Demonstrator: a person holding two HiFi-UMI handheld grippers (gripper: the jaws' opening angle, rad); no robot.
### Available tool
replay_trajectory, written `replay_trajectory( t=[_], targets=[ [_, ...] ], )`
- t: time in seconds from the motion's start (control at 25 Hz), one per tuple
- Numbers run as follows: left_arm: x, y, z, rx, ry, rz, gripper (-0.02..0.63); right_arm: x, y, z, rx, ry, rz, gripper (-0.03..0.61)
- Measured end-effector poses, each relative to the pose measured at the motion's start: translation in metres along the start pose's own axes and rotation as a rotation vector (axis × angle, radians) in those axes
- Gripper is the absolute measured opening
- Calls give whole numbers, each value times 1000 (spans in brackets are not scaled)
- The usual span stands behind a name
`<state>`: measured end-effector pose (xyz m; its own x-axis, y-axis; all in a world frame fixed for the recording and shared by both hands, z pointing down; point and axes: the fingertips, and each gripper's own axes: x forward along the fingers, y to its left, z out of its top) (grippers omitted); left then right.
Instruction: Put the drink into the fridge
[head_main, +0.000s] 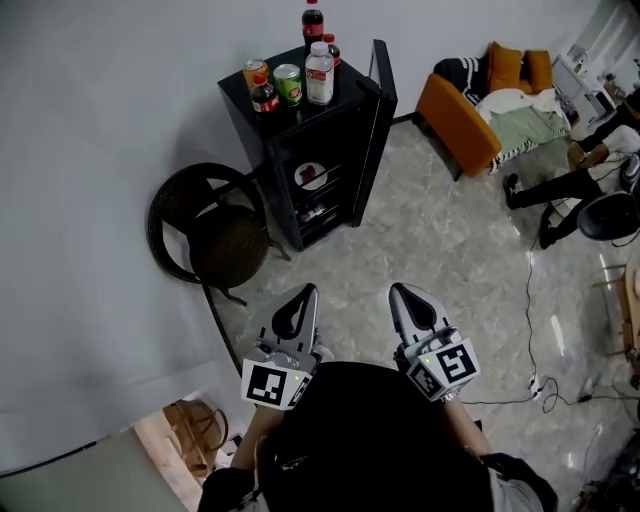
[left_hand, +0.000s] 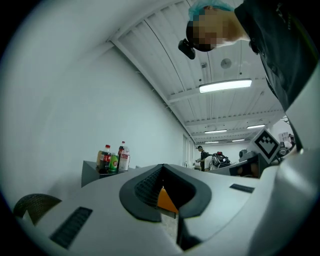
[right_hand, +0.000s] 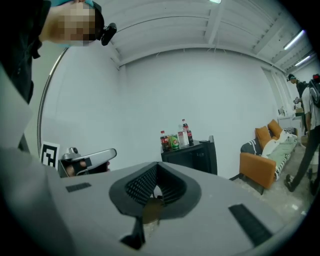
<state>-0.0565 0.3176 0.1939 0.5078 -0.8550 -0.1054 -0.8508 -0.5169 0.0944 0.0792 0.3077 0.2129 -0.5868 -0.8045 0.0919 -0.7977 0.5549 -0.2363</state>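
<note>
The left gripper (head_main: 303, 296) and right gripper (head_main: 403, 296) both have their ribbed dark jaws pressed together on nothing, and a dark torso hides their handles. Well ahead, the drinks (head_main: 288, 85), smooth bottles and cans, cluster on the top of the boxy black fridge (head_main: 345, 150), towards its rear edge. The contents of its dim shelves are hard to make out.

This looks like a large work hall or lab with a small home corner arranged in it. The hall shows in the high ribbed ceiling (left_hand: 165, 60) with long strip lights (left_hand: 225, 86), the bare white wall (head_main: 100, 150) and the loose cables (head_main: 530, 300) on the tiled floor (head_main: 440, 260). The home part is a small black fridge (head_main: 318, 190) with bottles and cans (head_main: 290, 82) on top, an orange sofa (head_main: 455, 120) and a round wicker chair (head_main: 215, 238).
</note>
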Motion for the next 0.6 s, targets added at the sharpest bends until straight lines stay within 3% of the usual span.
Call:
replay_trajectory(
  t=[0.16,0.32,0.6],
  targets=[
    [14,38,6,13,0,-25,9,37,0,-11,-26,46,-37,14],
    [29,68,0,27,20,9,10,59,2,-11,8,24,-40,14],
    [74,99,-12,43,50,68,10,94,-40,-10,32,45,-48,14]
  ],
)
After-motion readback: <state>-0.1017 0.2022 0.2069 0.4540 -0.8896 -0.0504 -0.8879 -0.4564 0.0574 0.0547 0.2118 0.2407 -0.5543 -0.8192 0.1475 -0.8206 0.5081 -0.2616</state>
